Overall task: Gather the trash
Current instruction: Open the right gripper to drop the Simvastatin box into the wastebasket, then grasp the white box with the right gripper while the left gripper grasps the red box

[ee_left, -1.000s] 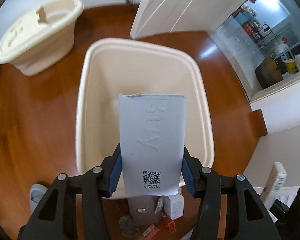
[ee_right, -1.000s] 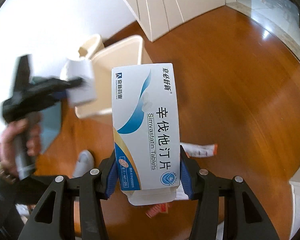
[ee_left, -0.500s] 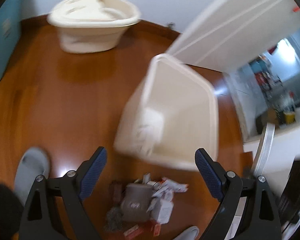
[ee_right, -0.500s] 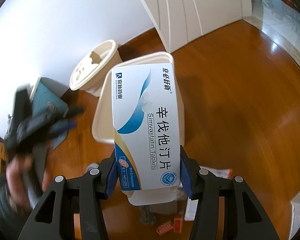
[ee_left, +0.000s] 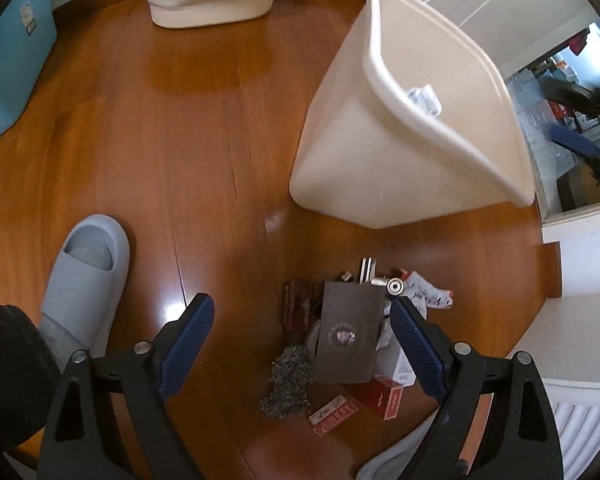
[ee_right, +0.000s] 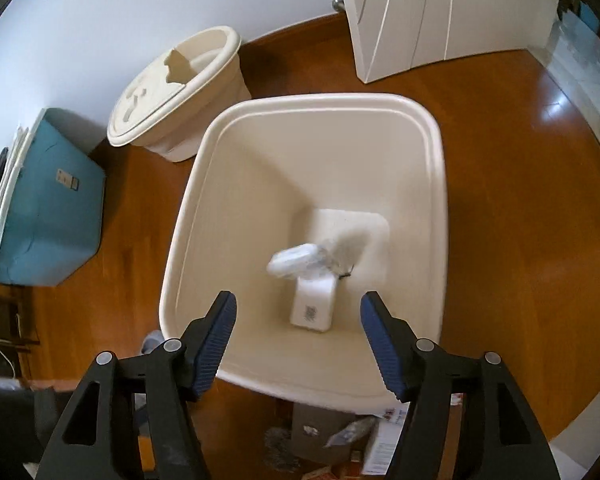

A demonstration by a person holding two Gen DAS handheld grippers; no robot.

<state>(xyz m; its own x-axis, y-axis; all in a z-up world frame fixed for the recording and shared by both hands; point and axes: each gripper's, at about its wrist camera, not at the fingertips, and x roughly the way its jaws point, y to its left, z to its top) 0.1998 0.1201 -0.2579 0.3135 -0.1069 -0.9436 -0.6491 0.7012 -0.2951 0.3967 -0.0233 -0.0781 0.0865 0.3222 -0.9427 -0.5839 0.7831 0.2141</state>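
White box (ee_right: 313, 305) down in cream bin (ee_right: 436, 168), long axis running from near wall toward bin centre, QR end nearest; blurred white carton (ee_right: 294, 260) above it, orientation unreadable. Lidded bin (ee_right: 176, 92) and teal crate (ee_right: 48, 208) beside. Right gripper (ee_right: 298, 332) over bin, pointing steeply down, jaws opening, gripping nothing. Left gripper (ee_left: 302, 344) wide open, empty, aimed down at floor litter: dark box (ee_left: 350, 336), red packs (ee_left: 376, 398), grey slipper (ee_left: 86, 276) alongside.

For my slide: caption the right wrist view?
Right gripper, fingers opening and empty, above cream bin holding white box.
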